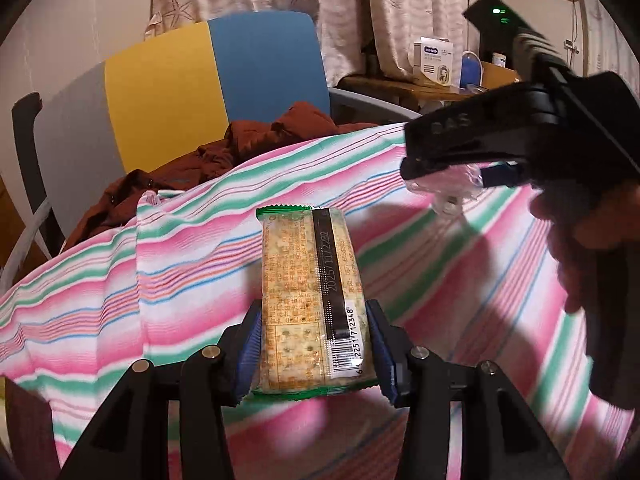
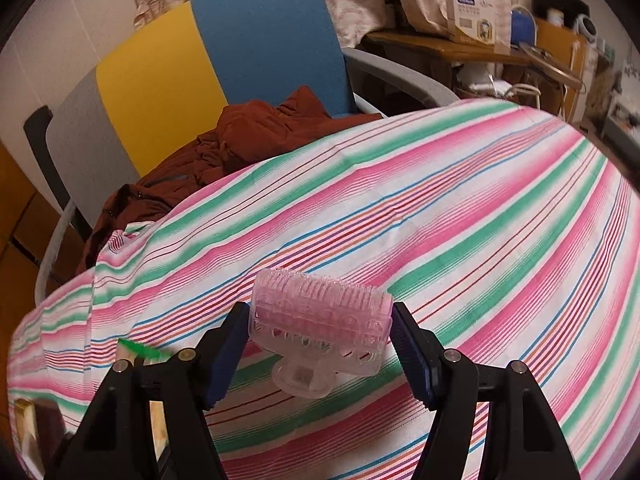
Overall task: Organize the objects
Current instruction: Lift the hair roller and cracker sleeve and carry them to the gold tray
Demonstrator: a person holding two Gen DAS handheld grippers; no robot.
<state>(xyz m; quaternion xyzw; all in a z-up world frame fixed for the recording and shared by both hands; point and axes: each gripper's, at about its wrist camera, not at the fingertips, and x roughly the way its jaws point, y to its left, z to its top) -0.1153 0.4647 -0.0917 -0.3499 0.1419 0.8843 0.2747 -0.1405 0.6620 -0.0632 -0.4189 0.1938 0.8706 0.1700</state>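
Note:
A long packet of crackers (image 1: 308, 296) with green sealed ends and a barcode stands lengthwise between the blue pads of my left gripper (image 1: 314, 309), which is shut on its lower half above the striped cloth (image 1: 180, 280). My right gripper (image 2: 320, 314) is shut on a clear pink bristled brush (image 2: 320, 320), its pads against both ends. In the left wrist view the right gripper (image 1: 452, 174) hangs at upper right with the clear brush (image 1: 448, 190) in it. The packet's green edge (image 2: 140, 350) peeks in at lower left of the right wrist view.
The pink, green and white striped cloth (image 2: 440, 220) covers the whole table. Behind it stands a grey, yellow and blue chair (image 1: 160, 92) with a crumpled brown garment (image 1: 240, 140) on it. A wooden side table carries a white box (image 1: 434, 60). A hand (image 1: 580, 240) grips the right tool.

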